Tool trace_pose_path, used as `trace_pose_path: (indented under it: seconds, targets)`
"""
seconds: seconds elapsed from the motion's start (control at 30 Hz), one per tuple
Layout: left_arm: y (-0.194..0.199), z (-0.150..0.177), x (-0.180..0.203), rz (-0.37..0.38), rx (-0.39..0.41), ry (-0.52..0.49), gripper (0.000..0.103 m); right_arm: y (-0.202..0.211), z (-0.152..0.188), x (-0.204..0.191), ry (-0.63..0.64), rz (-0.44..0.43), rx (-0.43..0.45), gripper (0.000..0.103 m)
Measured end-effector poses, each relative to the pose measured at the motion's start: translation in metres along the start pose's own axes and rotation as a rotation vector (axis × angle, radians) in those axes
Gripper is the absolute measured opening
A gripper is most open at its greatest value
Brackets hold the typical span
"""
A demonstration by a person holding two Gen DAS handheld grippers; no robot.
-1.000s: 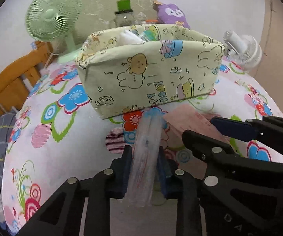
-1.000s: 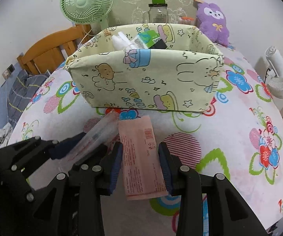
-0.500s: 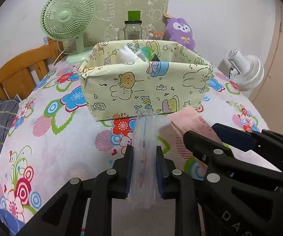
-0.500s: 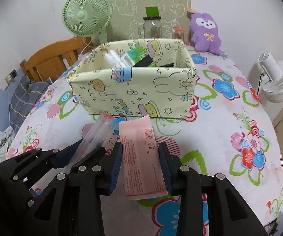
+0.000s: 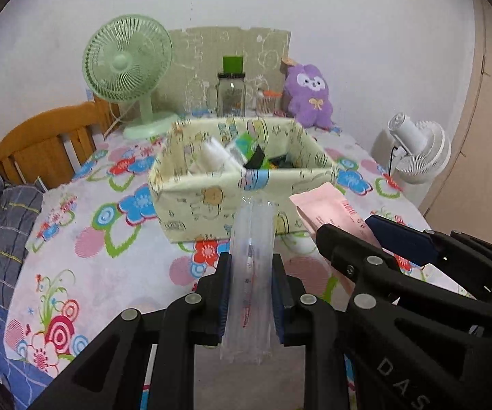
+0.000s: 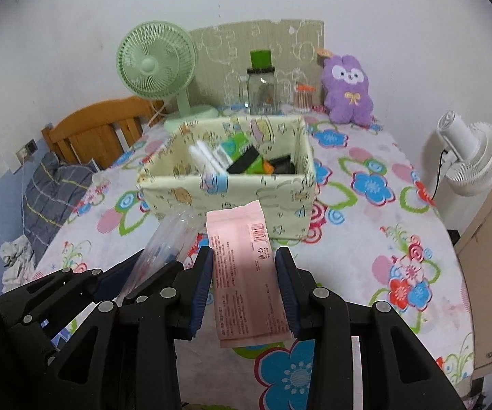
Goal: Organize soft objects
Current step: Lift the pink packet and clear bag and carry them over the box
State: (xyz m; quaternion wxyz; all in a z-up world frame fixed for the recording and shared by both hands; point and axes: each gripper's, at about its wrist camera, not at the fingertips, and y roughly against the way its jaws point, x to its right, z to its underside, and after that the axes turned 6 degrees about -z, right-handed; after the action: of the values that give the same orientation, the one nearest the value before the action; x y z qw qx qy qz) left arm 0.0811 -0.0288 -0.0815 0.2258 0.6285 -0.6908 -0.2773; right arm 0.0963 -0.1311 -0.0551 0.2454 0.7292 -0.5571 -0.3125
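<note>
My left gripper [image 5: 250, 266] is shut on a clear plastic packet [image 5: 251, 266] and holds it above the table, in front of a pale yellow cartoon-print fabric box [image 5: 211, 201]. My right gripper [image 6: 244, 266] is shut on a flat pink packet [image 6: 246, 273], beside the left gripper and also short of the box [image 6: 184, 198]. The pink packet [image 5: 331, 212] also shows in the left wrist view, and the clear packet [image 6: 167, 246] in the right wrist view. The box holds white, green and black items.
The table has a floral cloth [image 5: 92, 239]. Behind the box stand a green fan [image 5: 129, 68], a glass jar [image 5: 231, 95] and a purple plush [image 5: 309, 95]. A white fan [image 5: 416, 150] stands at the right and a wooden chair [image 5: 40, 150] at the left.
Both grippers have risen and pulled back from the box with their packets held. The box now looks smaller and its inside shows from above.
</note>
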Motion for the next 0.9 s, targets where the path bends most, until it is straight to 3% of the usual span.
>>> trace_pose_path:
  seconds: [0.47,0.9]
  targets:
    - [0.038,-0.027,0.001,-0.026,0.1,0.007,0.02,0.042,-0.025,-0.009,0.034,0.002,0.091,0.041]
    - [0.043,-0.057,-0.001,-0.033,0.164,0.004,0.02,0.052,-0.054,-0.009,0.027,0.013,0.167,0.041]
